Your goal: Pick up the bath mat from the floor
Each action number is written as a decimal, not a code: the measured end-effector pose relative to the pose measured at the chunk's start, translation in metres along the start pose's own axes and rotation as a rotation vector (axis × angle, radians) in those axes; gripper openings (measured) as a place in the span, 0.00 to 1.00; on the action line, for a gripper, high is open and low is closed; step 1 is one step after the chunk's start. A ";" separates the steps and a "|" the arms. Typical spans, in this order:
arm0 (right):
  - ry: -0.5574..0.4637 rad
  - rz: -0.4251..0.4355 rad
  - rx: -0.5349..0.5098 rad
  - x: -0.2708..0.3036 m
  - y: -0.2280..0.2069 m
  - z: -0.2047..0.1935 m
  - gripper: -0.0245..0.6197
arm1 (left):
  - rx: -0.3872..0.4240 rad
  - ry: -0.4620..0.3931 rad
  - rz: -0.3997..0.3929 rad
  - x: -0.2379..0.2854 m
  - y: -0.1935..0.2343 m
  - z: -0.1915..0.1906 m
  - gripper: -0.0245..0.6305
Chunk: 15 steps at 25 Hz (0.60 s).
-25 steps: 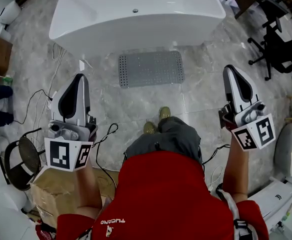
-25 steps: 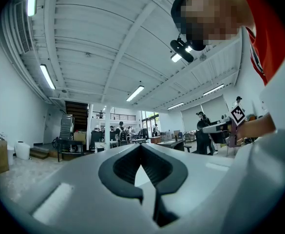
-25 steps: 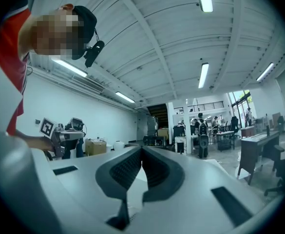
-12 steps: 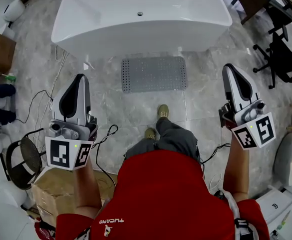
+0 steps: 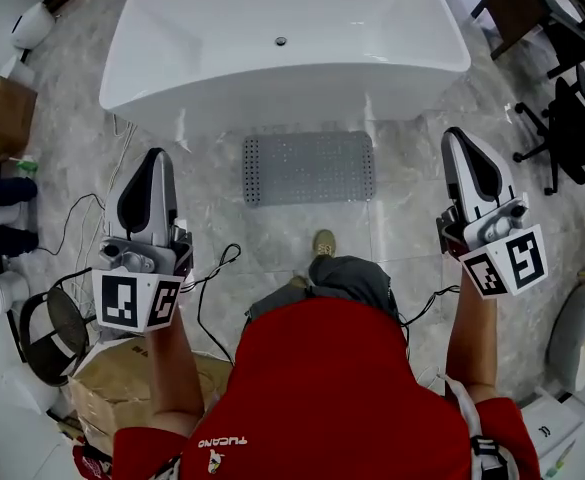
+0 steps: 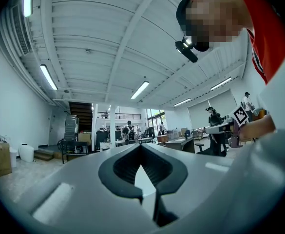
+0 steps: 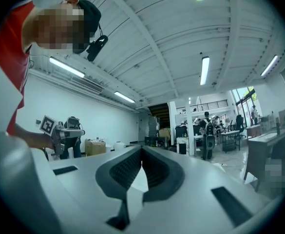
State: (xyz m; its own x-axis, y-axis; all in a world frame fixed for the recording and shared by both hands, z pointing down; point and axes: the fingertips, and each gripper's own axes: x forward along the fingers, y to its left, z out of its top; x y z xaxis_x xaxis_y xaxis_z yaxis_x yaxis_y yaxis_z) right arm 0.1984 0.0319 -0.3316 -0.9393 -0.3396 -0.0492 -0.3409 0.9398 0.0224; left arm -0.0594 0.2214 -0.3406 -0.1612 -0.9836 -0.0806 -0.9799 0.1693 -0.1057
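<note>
The grey perforated bath mat lies flat on the marble floor in front of the white bathtub. My left gripper is held up at the left, level with the mat and well apart from it. My right gripper is held up at the right of the mat. Both point upward and forward. In the left gripper view the left gripper has its jaws together with nothing between them. The right gripper in its own view is likewise shut and empty. Neither gripper view shows the mat.
My shoe stands just short of the mat. Cables trail over the floor at the left. A cardboard box and a black stool sit at the lower left. Office chairs stand at the right.
The view has shifted toward the tub; the mat and tub sit lower in the picture. One foot has stepped forward. Both grippers keep their pose and stay shut.
</note>
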 end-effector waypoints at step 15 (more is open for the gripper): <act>0.034 0.034 -0.007 0.063 -0.052 -0.026 0.04 | 0.029 0.015 0.037 0.074 0.021 -0.024 0.04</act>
State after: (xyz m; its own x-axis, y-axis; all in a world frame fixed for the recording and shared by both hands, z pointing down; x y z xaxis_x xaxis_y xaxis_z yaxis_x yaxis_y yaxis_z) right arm 0.1561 -0.0395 -0.3102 -0.9509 -0.3091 -0.0145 -0.3094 0.9505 0.0300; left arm -0.0948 0.1508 -0.3246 -0.1992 -0.9774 -0.0704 -0.9695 0.2070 -0.1313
